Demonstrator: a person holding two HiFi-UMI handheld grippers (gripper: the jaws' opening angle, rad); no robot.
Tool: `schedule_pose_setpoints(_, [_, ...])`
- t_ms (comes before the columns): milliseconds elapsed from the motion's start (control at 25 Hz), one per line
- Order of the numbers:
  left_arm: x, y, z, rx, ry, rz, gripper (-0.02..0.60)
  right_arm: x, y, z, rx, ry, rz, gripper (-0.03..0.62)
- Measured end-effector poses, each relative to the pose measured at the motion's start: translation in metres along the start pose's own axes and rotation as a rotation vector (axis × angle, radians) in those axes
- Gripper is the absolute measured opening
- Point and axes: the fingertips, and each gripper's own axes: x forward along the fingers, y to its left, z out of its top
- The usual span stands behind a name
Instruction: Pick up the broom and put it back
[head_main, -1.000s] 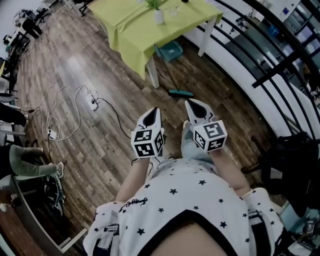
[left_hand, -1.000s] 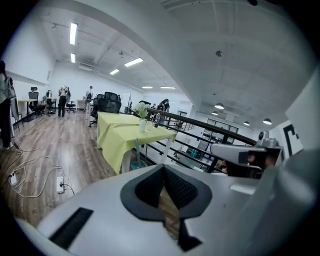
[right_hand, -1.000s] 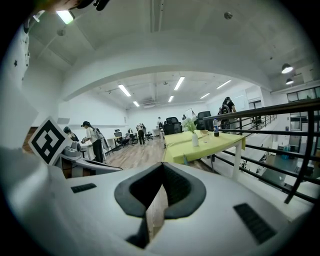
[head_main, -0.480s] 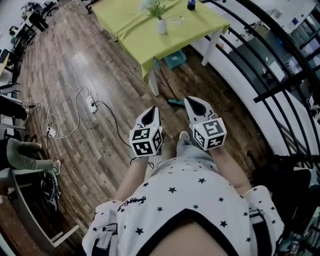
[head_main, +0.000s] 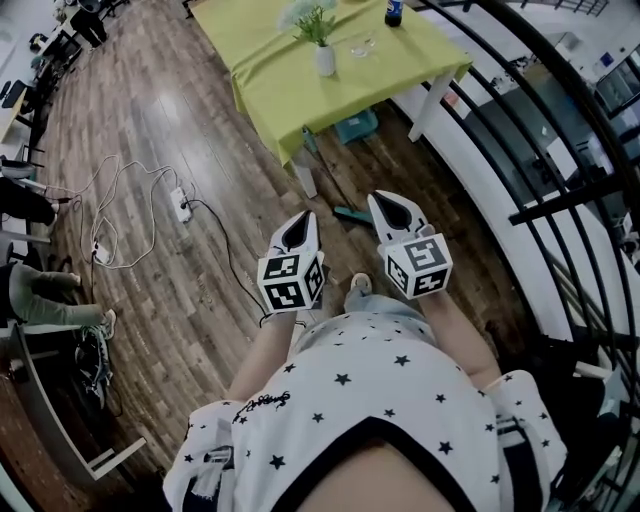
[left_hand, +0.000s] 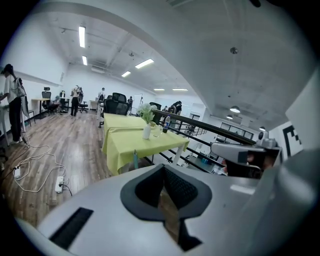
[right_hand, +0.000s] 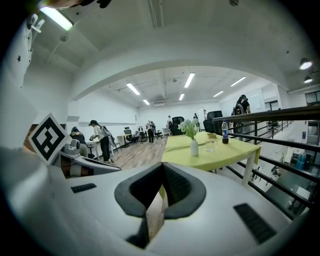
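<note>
The broom lies on the wooden floor by the table's leg; its teal head (head_main: 349, 213) shows just beyond my grippers in the head view. A thin teal stick (left_hand: 134, 159), probably its handle, stands against the table's edge in the left gripper view. My left gripper (head_main: 305, 219) (left_hand: 162, 169) is shut and holds nothing. My right gripper (head_main: 383, 201) (right_hand: 162, 168) is shut and empty too. Both are held side by side in front of the person's body, pointing towards the table, short of the broom.
A table with a yellow-green cloth (head_main: 290, 80) bears a vase of flowers (head_main: 325, 55), a glass and a bottle (head_main: 393, 12). A teal dustpan (head_main: 357, 126) sits under it. A black railing (head_main: 560, 150) runs along the right. A power strip with cables (head_main: 180, 205) lies at left.
The person has walked towards the table: table, dustpan and broom head have slid nearer to the grippers in the head view. Both grippers stay shut and side by side.
</note>
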Motion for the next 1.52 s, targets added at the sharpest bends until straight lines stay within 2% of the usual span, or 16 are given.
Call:
schedule_pose_setpoints(400, [0.042,0.000,0.008,-0.022,0.005,0.065,0.011,0.030,-0.050,0.002,0.004,0.008,0.034,-0.006])
schedule_pose_setpoints(720, [0.050,0.006,0.003,-0.050,0.001,0.122,0.011,0.048,-0.054,-0.011,-0.019,0.032,0.092,-0.006])
schedule_pose_setpoints(1000, [0.052,0.030,0.002,-0.084,0.005,0.179,0.011,0.080,-0.054,-0.015,-0.040,0.049,0.121,-0.006])
schedule_pose_setpoints(1520, [0.091,0.064,-0.006,-0.081,0.054,0.166,0.011,0.152,-0.055,-0.032,-0.075,0.076,0.134,-0.006])
